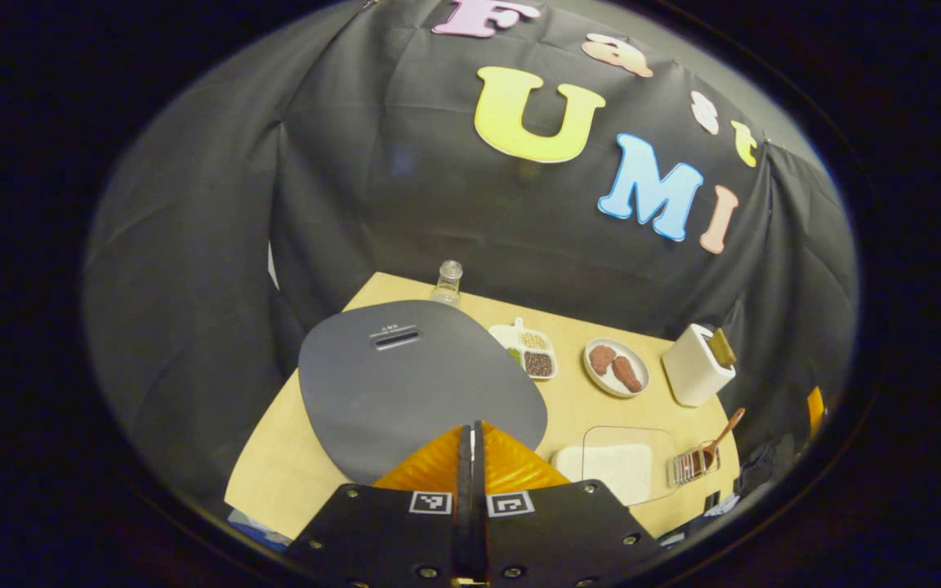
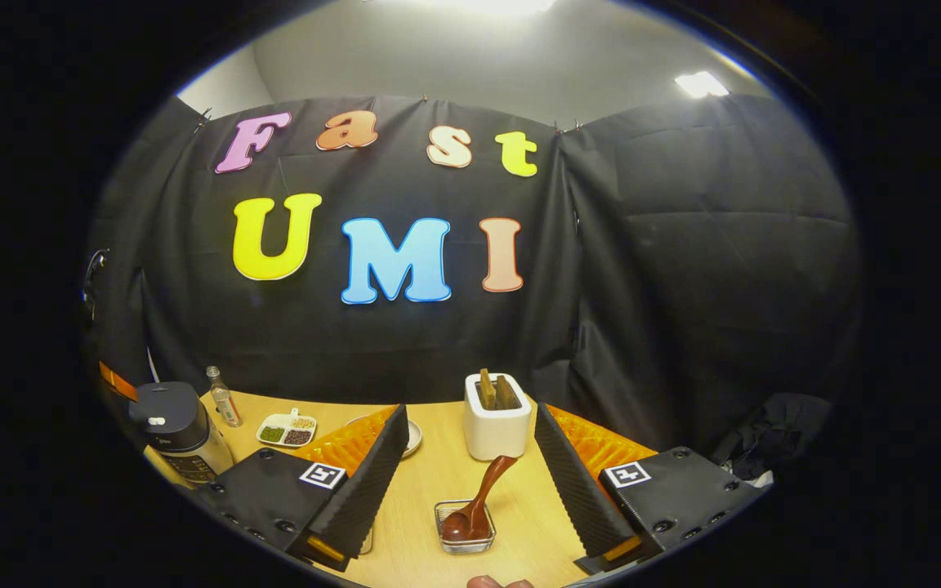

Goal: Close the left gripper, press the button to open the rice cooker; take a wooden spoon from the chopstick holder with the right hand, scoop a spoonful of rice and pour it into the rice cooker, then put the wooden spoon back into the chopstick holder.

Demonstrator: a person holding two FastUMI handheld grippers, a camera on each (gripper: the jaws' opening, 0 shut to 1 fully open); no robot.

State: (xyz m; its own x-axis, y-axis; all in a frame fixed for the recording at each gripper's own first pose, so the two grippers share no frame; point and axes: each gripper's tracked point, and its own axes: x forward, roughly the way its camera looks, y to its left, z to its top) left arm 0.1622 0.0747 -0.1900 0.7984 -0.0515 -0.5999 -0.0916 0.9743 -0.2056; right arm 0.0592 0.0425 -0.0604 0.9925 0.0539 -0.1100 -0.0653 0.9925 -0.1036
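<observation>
A: While the left gripper [image 1: 471,445] hovered over the rice cooker [image 1: 413,380], how did its jaws stand?
B: Fully clenched, finger against finger, nothing between them. The tips sat above the near edge of the closed grey lid. The left gripper view looked steeply down on the cooker, which stood at the left of the wooden table [image 1: 291,465].
A: And the right gripper [image 2: 470,457]?
B: Released, fingers spread wide and empty. Between them, in the right gripper view, lay the wooden spoon [image 2: 477,505], bowl down in the clear chopstick holder [image 2: 464,531], handle leaning up and to the right.
A: Position of the rice?
B: A clear tray of white rice [image 1: 617,467] sat just beside the holder in the left gripper view, between it and the cooker.
A: Other items on the table?
B: White toaster [image 2: 497,429] behind the holder, plate with two brown pieces [image 1: 616,367], divided dish of grains [image 1: 528,351], small glass bottle [image 1: 448,282] behind the cooker
</observation>
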